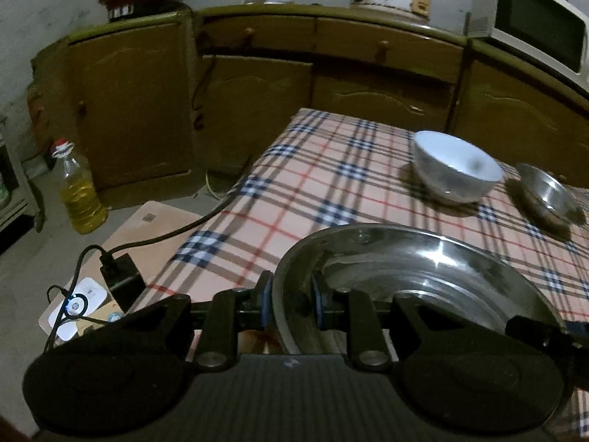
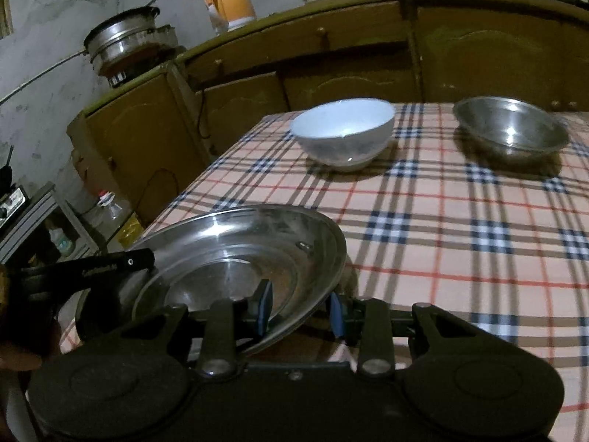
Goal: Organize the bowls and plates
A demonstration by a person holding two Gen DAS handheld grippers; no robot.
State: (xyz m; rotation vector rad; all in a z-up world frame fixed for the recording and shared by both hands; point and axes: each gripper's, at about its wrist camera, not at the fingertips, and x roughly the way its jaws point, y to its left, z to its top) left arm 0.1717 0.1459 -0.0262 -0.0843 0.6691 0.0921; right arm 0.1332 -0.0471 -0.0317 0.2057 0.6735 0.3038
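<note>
The steel plate sits tilted at the desk edge, nearer than the white bowl. Left gripper jaws pinch its rim; right gripper jaws straddle it, spread. Thin rim may slip sideways.

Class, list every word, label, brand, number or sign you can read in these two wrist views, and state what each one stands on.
No text can be read with confidence.
Oil bottle: nothing legible on it.
White cards by the charger on the floor: printed marks, too small to read.
Left claw's arm, seen from the right wrist view: raised lettering, too blurred to read.
Sticker on the white cooker: a picture, any wording blurred.
Steel plate, white bowl: none.
</note>
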